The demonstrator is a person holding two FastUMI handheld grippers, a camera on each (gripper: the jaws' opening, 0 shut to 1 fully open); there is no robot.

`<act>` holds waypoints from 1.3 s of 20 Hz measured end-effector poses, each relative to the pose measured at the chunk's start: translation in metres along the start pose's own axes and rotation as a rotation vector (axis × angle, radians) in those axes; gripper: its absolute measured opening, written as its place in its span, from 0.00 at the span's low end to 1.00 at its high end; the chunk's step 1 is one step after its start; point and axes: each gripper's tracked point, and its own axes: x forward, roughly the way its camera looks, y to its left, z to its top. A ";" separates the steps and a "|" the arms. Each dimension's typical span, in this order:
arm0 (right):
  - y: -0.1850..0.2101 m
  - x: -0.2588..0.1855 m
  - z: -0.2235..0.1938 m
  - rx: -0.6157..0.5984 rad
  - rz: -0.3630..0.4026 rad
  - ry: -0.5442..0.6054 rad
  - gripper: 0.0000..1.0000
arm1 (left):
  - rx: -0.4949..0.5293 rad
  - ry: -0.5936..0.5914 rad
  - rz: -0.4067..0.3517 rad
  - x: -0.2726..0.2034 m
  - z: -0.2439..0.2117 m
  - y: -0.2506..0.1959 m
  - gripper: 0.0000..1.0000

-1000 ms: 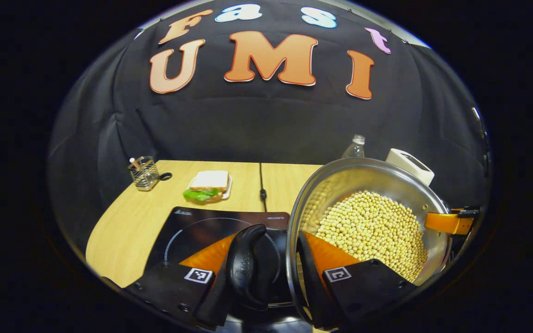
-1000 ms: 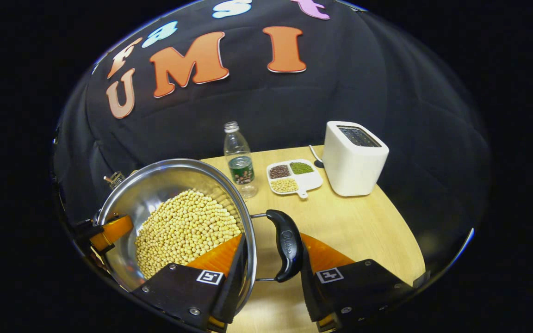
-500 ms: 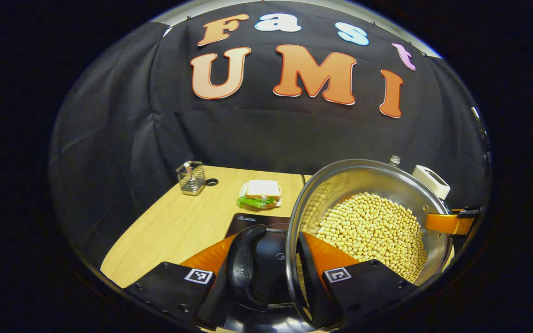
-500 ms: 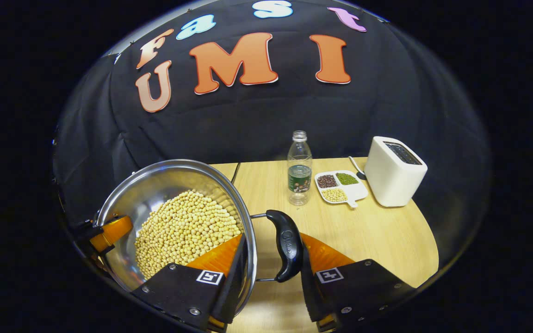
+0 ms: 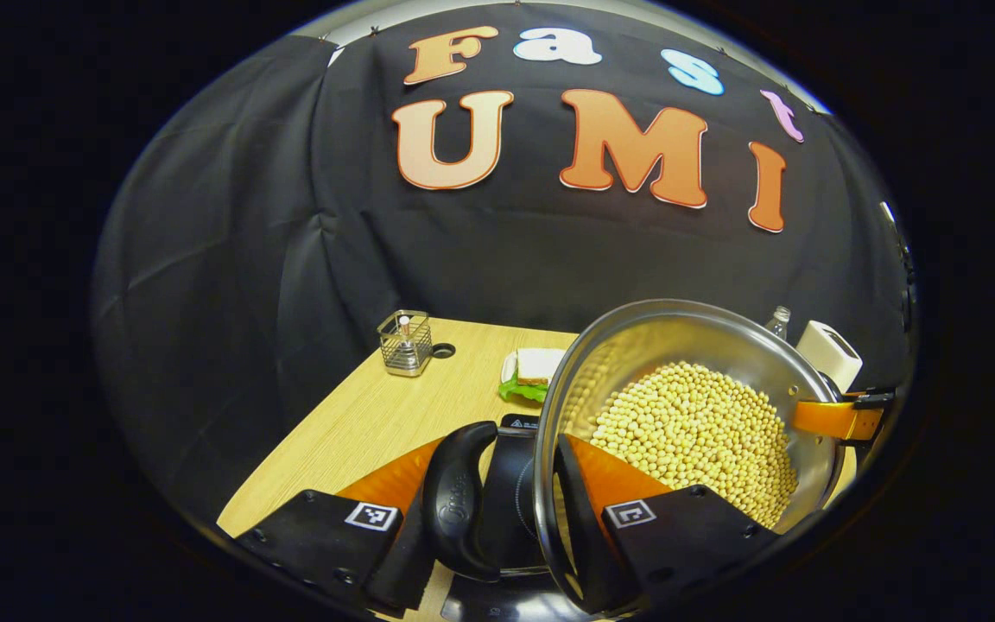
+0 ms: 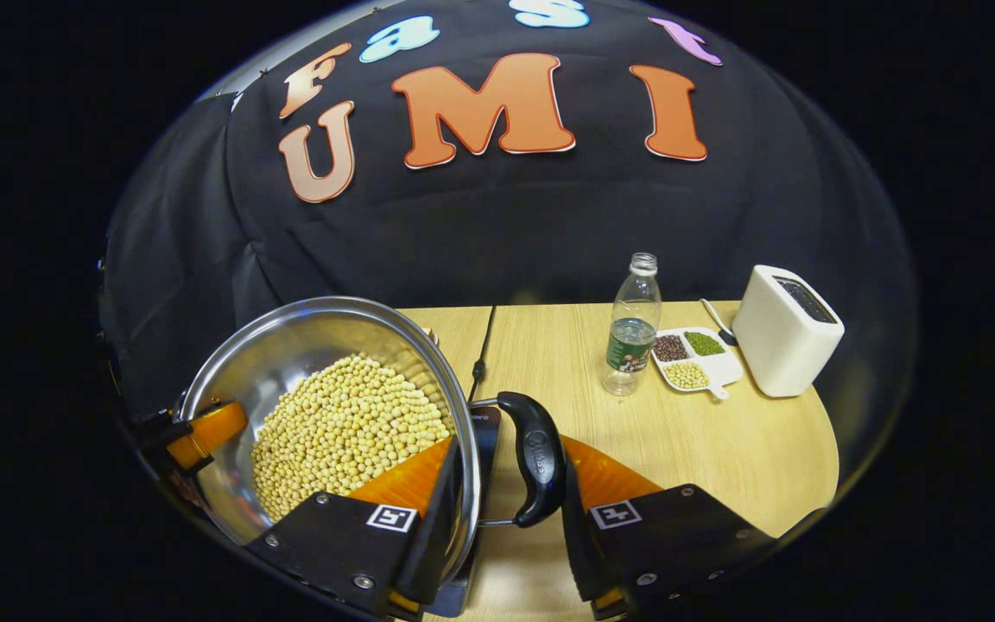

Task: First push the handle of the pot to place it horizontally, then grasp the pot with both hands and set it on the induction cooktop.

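The steel pot (image 5: 722,345) holds yellow soybeans (image 5: 696,432) and has a black loop handle on each side. My left gripper (image 5: 502,466) is shut on the pot's left handle (image 5: 457,501), with one finger outside it and the other inside the rim. In the right gripper view, my right gripper (image 6: 510,466) is shut the same way on the other handle (image 6: 536,458) of the pot (image 6: 290,345). The black induction cooktop (image 5: 510,484) lies under the pot's left side, and its corner (image 6: 486,432) peeks out beside the rim. Whether the pot touches it I cannot tell.
On the wooden table (image 6: 679,449) stand a wire basket (image 5: 405,343), a sandwich on a plate (image 5: 535,370), a plastic bottle (image 6: 632,328), a divided dish of beans (image 6: 692,358) and a white toaster (image 6: 787,328). A black cable (image 6: 482,345) runs back from the cooktop.
Both grippers have carried the pot to the left. The cooktop has slid under the pot, and the bottle, dish and toaster have fallen away to the right.
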 end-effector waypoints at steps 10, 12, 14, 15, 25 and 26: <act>0.011 0.042 -0.014 0.005 -0.007 0.071 0.58 | 0.000 0.059 -0.003 0.040 -0.011 0.004 0.73; 0.011 0.048 -0.019 0.006 -0.013 0.088 0.59 | -0.001 0.076 -0.006 0.051 -0.014 0.001 0.73; 0.011 0.052 -0.023 0.006 -0.016 0.102 0.59 | 0.000 0.088 -0.008 0.060 -0.017 -0.001 0.75; 0.011 0.055 -0.025 0.008 -0.018 0.110 0.59 | -0.002 0.094 -0.010 0.064 -0.020 -0.002 0.70; 0.011 0.092 -0.052 -0.004 -0.050 0.185 0.59 | -0.042 0.163 -0.036 0.092 -0.041 -0.006 0.73; 0.010 0.093 -0.053 -0.006 -0.051 0.189 0.59 | -0.044 0.167 -0.039 0.094 -0.041 -0.007 0.70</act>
